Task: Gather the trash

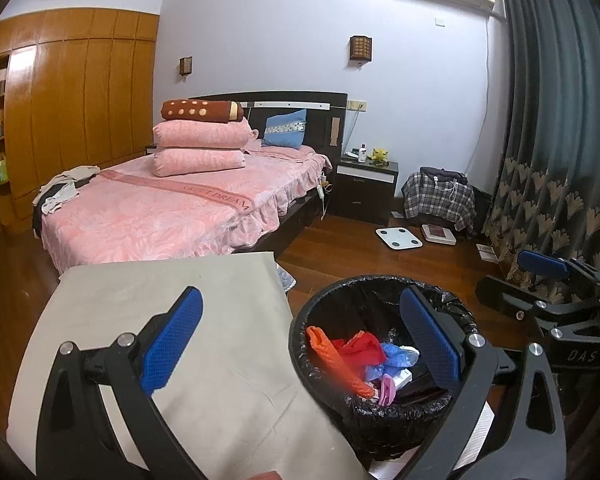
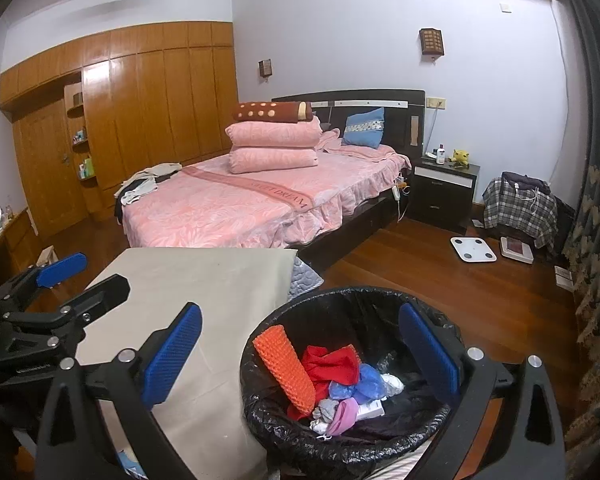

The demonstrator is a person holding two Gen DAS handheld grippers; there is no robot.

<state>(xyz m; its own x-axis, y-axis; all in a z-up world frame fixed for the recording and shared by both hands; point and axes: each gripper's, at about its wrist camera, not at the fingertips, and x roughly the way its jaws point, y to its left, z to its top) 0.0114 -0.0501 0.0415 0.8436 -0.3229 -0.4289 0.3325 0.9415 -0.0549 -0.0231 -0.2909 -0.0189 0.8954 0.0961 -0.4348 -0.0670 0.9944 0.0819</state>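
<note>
A round bin with a black liner (image 1: 380, 280) (image 2: 342, 291) stands beside a table under a beige cloth (image 1: 160, 320) (image 2: 188, 280). Inside lie an orange mesh piece (image 1: 334, 360) (image 2: 286, 368), a red cloth (image 1: 360, 350) (image 2: 332, 364), blue plastic (image 1: 396, 356) (image 2: 360, 384), a pink scrap (image 2: 344, 414) and a white box (image 2: 370, 410). My left gripper (image 1: 300, 336) (image 2: 84, 276) hangs open over the table edge and bin, holding nothing. My right gripper (image 2: 300, 354) (image 1: 516, 276) is open above the bin, also holding nothing.
A bed with a pink cover (image 1: 172, 208) (image 2: 240, 204) stands behind the table. A dark nightstand (image 1: 366, 190), a white scale (image 1: 398, 237) on the wood floor, a chair draped in plaid (image 1: 440, 196) and a dark curtain (image 1: 560, 140) lie to the right. A wooden wardrobe (image 2: 140, 112) lines the left wall.
</note>
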